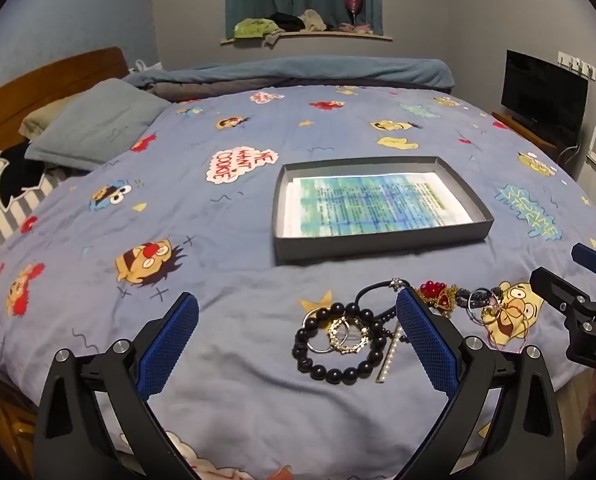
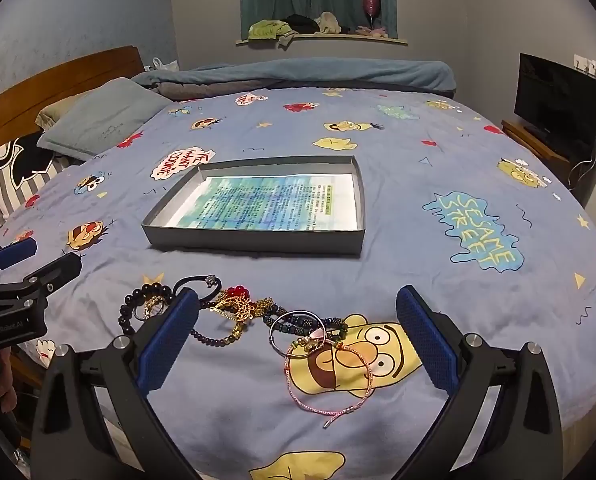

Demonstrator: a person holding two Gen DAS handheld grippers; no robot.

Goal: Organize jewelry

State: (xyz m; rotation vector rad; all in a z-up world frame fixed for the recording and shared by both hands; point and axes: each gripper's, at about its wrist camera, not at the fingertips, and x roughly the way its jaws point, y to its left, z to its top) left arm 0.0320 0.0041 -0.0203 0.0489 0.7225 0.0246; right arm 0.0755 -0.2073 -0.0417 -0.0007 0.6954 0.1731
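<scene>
Jewelry is lying in a loose row on the Sesame Street bedspread (image 1: 238, 264), all of it on the near side of the grey shallow box (image 1: 382, 240), which is sitting open with a printed blue-green sheet (image 2: 274, 204) lining its floor. Nearest the box's left corner, a black bead bracelet (image 1: 338, 344) is ringing a gold hoop (image 1: 348, 334) and a silver ring. Further right of the box's front edge, a red-beaded gold piece (image 2: 238, 300) is tangling with dark bead strands, and a pink cord bracelet (image 2: 338, 380) is resting on a yellow cartoon face. Left gripper (image 1: 298, 316) is hovering with fingers wide apart around the bead bracelet, holding nothing. Right gripper (image 2: 298, 316) is likewise spread wide over the pink cord.
</scene>
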